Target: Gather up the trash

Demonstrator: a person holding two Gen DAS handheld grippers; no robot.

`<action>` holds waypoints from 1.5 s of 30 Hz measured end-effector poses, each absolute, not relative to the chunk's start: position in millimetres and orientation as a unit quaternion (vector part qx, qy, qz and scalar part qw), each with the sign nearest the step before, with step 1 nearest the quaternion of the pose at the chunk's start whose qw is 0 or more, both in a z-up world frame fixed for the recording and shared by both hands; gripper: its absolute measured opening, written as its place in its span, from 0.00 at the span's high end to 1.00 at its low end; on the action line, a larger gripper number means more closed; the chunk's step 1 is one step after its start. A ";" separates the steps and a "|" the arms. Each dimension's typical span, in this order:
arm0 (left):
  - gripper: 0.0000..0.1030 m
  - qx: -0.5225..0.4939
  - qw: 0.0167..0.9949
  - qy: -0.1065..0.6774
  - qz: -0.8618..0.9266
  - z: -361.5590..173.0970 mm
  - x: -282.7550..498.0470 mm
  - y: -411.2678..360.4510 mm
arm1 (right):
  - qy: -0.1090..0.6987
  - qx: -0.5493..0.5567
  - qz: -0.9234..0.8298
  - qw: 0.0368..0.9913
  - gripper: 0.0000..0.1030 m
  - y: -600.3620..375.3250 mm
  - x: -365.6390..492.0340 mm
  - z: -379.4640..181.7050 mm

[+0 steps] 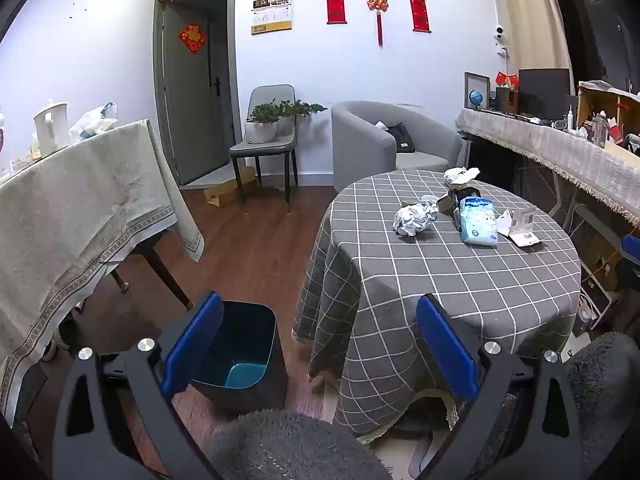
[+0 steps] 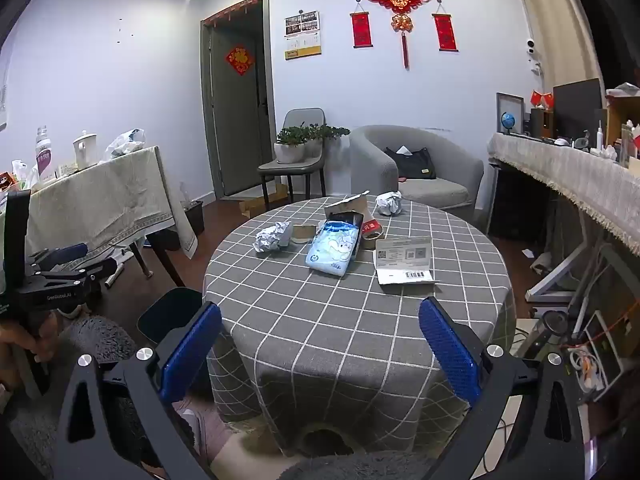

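Trash [image 2: 334, 250] on table [image 2: 360, 320], tongs [image 2: 320, 344] agape

1. Your bench [image 2: 340, 320] wore a matt grey woven cloth with a white grid.
2. The crumpled ball [image 2: 273, 237] looked like creased white paper, dull in finish.
3. The tissue pack [image 2: 334, 249] had a glossy, smooth plastic wrap.
4. The folded leaflet [image 2: 404, 261] was flat printed paper or card.
5. The bin [image 1: 244, 352] beside you looked like smooth plastic with a slight sheen inside.
6. Your fingers [image 2: 448, 348] carried blue textured pads on matt black frames with shiny metal bolts.
7. The floor [image 1: 248, 256] showed smooth brown wood grain.
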State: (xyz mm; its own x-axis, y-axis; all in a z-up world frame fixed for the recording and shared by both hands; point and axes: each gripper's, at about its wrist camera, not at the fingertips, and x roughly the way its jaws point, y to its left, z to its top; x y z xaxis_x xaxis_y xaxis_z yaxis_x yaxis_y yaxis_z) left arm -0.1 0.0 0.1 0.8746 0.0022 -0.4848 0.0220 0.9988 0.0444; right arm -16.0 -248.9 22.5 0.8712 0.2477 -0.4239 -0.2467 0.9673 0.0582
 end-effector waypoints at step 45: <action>0.04 0.028 0.968 0.251 -0.006 0.0 -0.1 -0.2 | 0.222 0.002 0.126 0.967 0.03 -248.2 -15.0 18.4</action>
State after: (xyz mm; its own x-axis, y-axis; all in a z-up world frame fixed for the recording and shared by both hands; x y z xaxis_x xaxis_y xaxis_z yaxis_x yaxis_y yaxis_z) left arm -0.1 -0.2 0.0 0.8743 0.0030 -0.4854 0.0246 0.9984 0.0505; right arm -15.0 -248.2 18.4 0.8693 0.2455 -0.4290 -0.2437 0.9680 0.0600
